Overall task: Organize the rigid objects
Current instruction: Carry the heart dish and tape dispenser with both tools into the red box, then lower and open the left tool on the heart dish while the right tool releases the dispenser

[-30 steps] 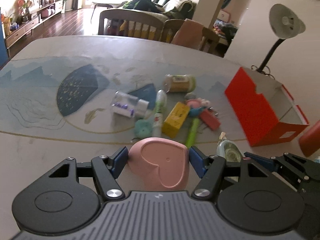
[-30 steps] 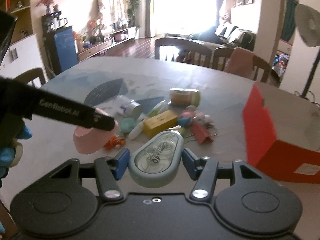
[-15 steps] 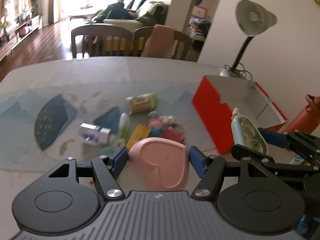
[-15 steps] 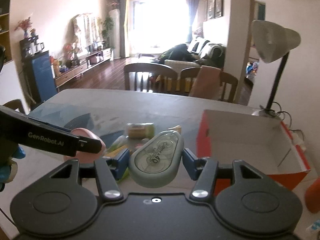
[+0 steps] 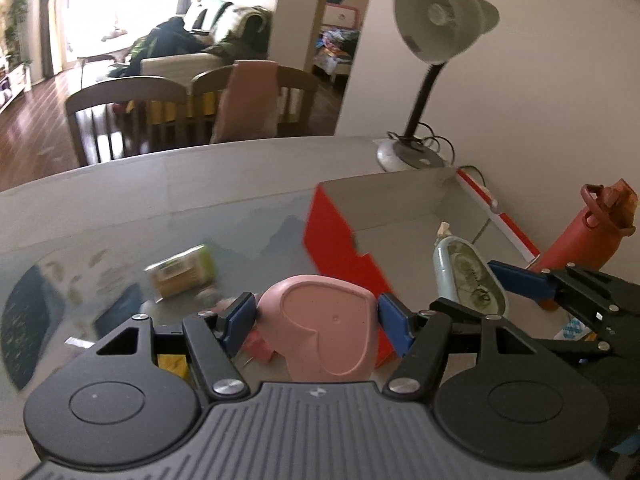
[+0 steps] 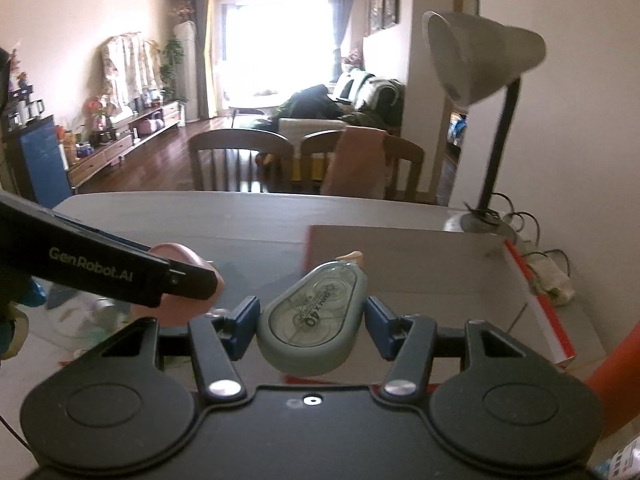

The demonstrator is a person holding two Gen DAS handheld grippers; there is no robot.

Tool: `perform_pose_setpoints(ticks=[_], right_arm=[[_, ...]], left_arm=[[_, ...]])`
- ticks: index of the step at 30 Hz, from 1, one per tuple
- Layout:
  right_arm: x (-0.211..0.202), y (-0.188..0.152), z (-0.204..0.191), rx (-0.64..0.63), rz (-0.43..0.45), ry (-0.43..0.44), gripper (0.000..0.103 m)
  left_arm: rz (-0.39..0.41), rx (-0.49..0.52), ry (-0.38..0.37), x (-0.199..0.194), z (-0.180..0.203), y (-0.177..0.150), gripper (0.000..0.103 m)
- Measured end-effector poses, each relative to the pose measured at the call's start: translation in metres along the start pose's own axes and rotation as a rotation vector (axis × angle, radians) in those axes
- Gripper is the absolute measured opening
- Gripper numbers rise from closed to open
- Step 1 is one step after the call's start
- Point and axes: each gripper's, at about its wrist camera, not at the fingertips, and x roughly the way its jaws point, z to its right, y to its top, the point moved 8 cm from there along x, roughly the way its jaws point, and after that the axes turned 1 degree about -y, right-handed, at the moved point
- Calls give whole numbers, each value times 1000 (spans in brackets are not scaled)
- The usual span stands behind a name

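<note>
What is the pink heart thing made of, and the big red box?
The pink heart looks like matte plastic or ceramic: smooth, dull, a heart pressed into its face; I can't tell which. The red box looks like cardboard: thin flat walls, red outside, plain grey inside, with a notched cut edge.

White lettering "GenRobot.AI" runs along the black left gripper (image 6: pixel 176 276). The clear-topped grey tape dispenser (image 6: pixel 312 316) carries printed text of which only "40" is legible.
</note>
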Motion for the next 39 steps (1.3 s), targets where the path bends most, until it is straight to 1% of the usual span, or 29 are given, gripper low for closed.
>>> perform_pose_setpoints(ticks=[7, 11, 14, 18, 20, 22, 25, 29, 34, 37, 39], right_arm=[[25, -6, 60, 30, -37, -61, 57], [38, -14, 90, 35, -68, -80, 57], [50, -20, 107, 33, -100, -78, 57], [69, -26, 118, 12, -153, -55, 57], [75, -30, 121, 10, -174, -55, 57], [82, -35, 123, 1, -204, -33, 57], [94, -43, 127, -15, -242, -23, 57], [107, -57, 127, -24, -320, 20, 57], [110, -68, 130, -45, -373, 26, 57], [109, -72, 130, -59, -393, 37, 57], [108, -74, 130, -62, -414, 36, 57]], left_arm=[[-32, 58, -24, 49, 42, 28, 67], [-58, 87, -27, 81, 63, 41, 67], [-85, 101, -26, 106, 76, 48, 67], [-132, 104, -23, 142, 88, 55, 67], [-154, 110, -11, 159, 91, 56, 67], [-183, 113, -7, 176, 94, 56, 67], [-221, 120, 6, 199, 98, 57, 67], [-291, 85, 8, 228, 97, 55, 67], [-372, 95, 10, 255, 100, 46, 67], [-412, 116, 29, 263, 99, 38, 67], [-443, 105, 33, 268, 99, 34, 67]])
